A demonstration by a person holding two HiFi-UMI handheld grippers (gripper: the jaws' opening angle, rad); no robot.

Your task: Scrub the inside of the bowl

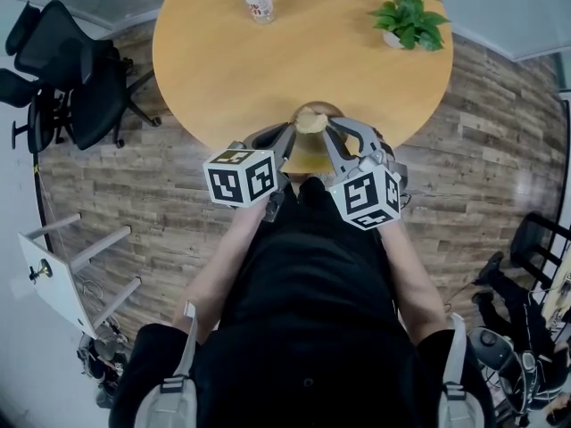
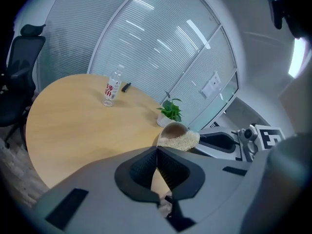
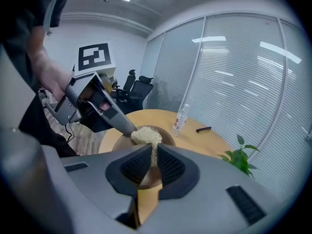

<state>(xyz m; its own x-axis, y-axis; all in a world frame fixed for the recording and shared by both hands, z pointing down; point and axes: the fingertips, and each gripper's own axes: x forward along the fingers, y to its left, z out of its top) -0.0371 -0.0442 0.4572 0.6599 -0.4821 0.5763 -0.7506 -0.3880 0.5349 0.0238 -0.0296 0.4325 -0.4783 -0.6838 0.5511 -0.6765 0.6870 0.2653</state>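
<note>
Scrubbing looks underway, unfinished. At frame centre, the left hand-held gripper [image 2: 157, 152] clamps the bowl [image 3: 166, 133] wall; the right hand-held gripper [image 3: 152, 152] pinches the scrubber [image 3: 145, 134] inside it.

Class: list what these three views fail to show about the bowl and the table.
Bowl bottom: scrubber covers it in both tool views; left tool and right tool crowd it in the head view.
Bottle label: too small, every view.
Dark item by the bottle: too small to name.
</note>
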